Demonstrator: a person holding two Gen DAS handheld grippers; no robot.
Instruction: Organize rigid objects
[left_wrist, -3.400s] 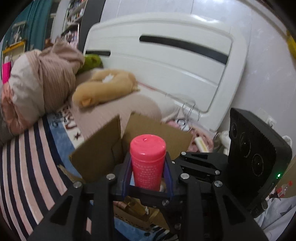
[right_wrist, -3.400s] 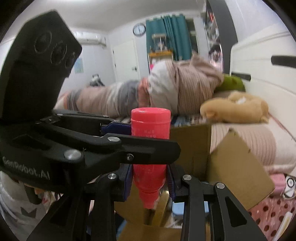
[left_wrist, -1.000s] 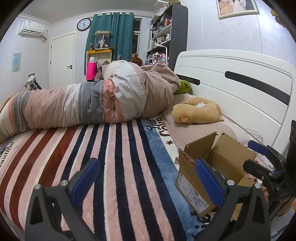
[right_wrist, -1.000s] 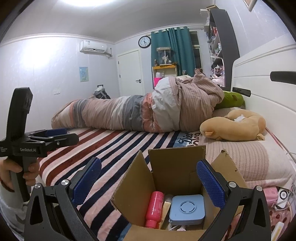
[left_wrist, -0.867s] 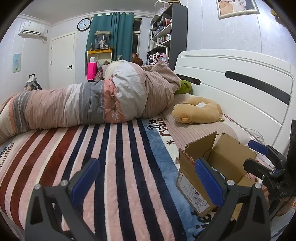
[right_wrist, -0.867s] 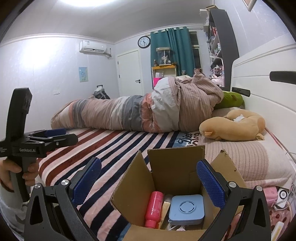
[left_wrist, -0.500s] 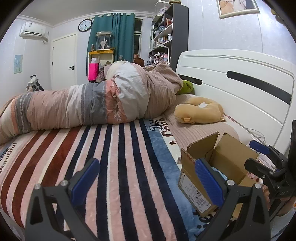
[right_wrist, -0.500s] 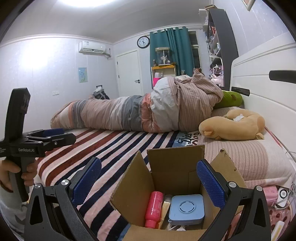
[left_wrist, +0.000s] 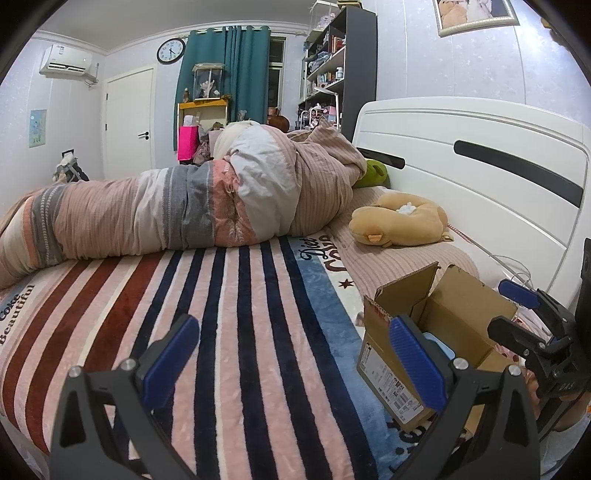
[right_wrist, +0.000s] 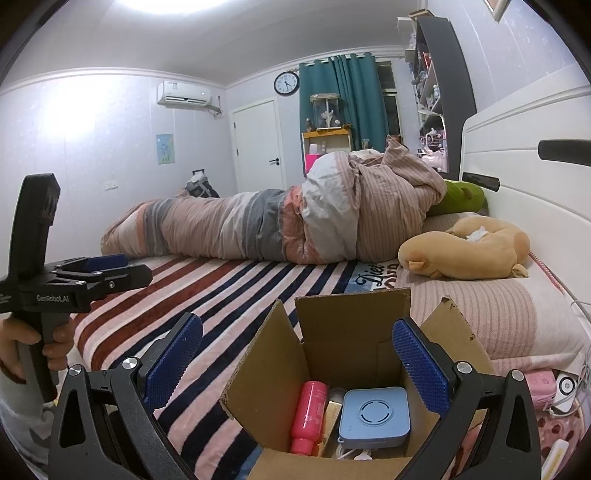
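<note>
Both grippers, left (left_wrist: 291, 360) and right (right_wrist: 297, 360), now gape empty; seconds ago they clamped the pink bottle (right_wrist: 308, 417), which now lies in the cardboard box (right_wrist: 351, 332) at six o'clock, so that item looks stowed.

place: home bedroom | cues: bed headboard (left_wrist: 480, 155), rolled duvet (left_wrist: 192, 210), wall clock (left_wrist: 170, 51), curtains (left_wrist: 225, 74)

Pink bottle (right_wrist: 308, 417), pale-blue device (right_wrist: 373, 417), brown cardboard box (right_wrist: 351, 332), red-navy-pink striped blanket (left_wrist: 229, 314).
</note>
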